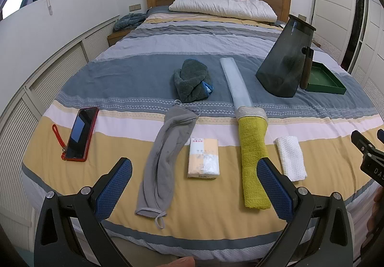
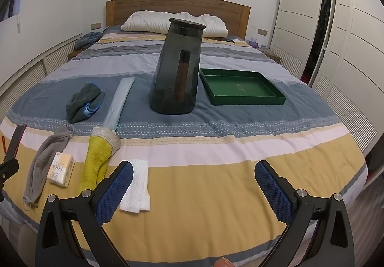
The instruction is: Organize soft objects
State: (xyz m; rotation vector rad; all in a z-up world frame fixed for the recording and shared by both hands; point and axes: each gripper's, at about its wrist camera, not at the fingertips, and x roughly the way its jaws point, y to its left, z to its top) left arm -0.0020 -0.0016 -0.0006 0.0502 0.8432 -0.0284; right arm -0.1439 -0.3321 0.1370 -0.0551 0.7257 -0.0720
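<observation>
Soft things lie in a row on the striped bed: a grey cloth point(image 1: 164, 161) point(image 2: 45, 159), a tissue pack point(image 1: 204, 157) point(image 2: 61, 168), a yellow towel point(image 1: 254, 159) point(image 2: 96, 161) with a pale blue sleeve point(image 1: 236, 82) point(image 2: 120, 101) at its far end, a white folded cloth point(image 1: 290, 157) point(image 2: 138, 185), and a dark green bundled towel point(image 1: 192, 81) point(image 2: 82, 101). My left gripper point(image 1: 194, 185) is open above the tissue pack and towel. My right gripper point(image 2: 194, 185) is open and empty over bare bed, right of the white cloth.
A dark grey tilted bin point(image 2: 176, 68) point(image 1: 285, 60) stands mid-bed beside a green tray point(image 2: 242, 87) point(image 1: 324, 80). A red-cased phone point(image 1: 80, 133) lies at left. A pillow point(image 1: 223, 6) and headboard are at the back, wardrobes point(image 2: 336, 51) at right.
</observation>
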